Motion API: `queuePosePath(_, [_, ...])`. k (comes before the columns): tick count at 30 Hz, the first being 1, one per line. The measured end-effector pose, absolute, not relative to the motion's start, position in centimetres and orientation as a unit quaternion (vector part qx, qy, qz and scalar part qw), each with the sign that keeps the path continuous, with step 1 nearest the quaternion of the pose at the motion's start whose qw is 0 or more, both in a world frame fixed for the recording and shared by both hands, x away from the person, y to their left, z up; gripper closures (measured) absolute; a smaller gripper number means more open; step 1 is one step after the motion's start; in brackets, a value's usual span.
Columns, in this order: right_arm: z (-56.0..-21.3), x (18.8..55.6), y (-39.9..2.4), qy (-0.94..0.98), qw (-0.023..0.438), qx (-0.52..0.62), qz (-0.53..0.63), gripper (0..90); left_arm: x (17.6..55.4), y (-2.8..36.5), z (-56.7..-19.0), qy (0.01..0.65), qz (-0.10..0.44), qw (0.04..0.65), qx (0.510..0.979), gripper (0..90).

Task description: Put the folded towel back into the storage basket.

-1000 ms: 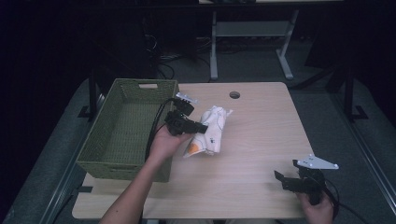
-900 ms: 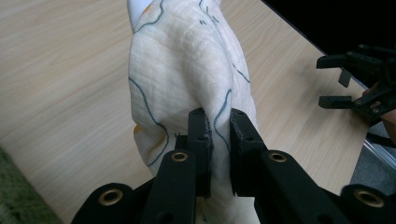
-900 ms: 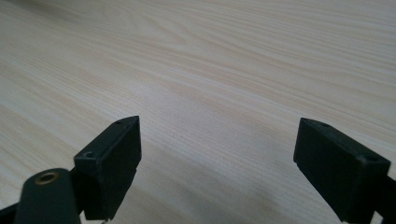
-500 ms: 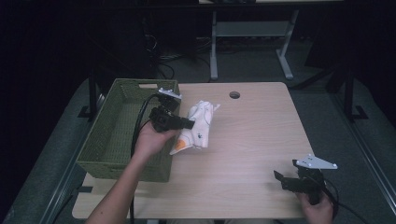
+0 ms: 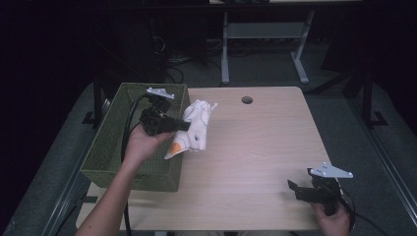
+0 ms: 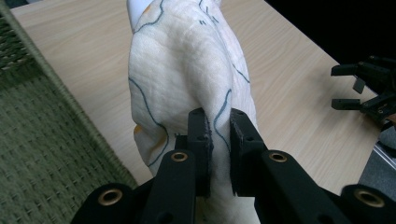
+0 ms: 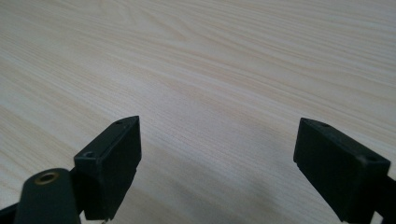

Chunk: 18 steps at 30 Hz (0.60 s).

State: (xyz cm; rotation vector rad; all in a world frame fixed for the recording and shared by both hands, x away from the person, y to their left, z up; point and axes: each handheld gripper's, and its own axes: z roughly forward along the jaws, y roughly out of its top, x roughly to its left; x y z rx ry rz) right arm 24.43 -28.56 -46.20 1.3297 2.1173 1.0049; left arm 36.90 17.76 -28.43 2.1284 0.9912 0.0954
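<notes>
A white cloth (image 5: 194,128) with blue lines and orange patches hangs beside the right wall of the green woven basket (image 5: 115,147). My left gripper (image 5: 184,126) is shut on a fold of that cloth (image 6: 187,70), lifting it above the table edge of the basket. In the left gripper view the two black jaws pinch the fabric between them, with the basket wall (image 6: 42,140) at the left. My right gripper (image 5: 293,189) rests low at the table's near right corner, open, with bare wood between its fingers (image 7: 112,163).
The light wooden table (image 5: 255,147) has a round cable hole (image 5: 247,100) near its far edge. The basket takes up the left side. A white desk frame and cables stand on the dark floor beyond the table.
My left gripper has carried the cloth leftward, from the table's middle to the basket's right wall. The right gripper has stayed put.
</notes>
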Motion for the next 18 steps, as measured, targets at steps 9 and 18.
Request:
queuePosePath(9, [-46.3, 24.5, -28.5, 0.767, 0.221, 0.482, 0.362, 14.8, 37.2, 20.9, -28.2, 0.41, 0.042, 0.382, 0.827, 81.0])
queuePosePath(18, [-46.4, 24.6, -28.2, 0.77, 0.221, 0.48, 0.357, 14.7, 36.9, 23.9, -28.2, 0.424, 0.044, 0.383, 0.819, 80.9])
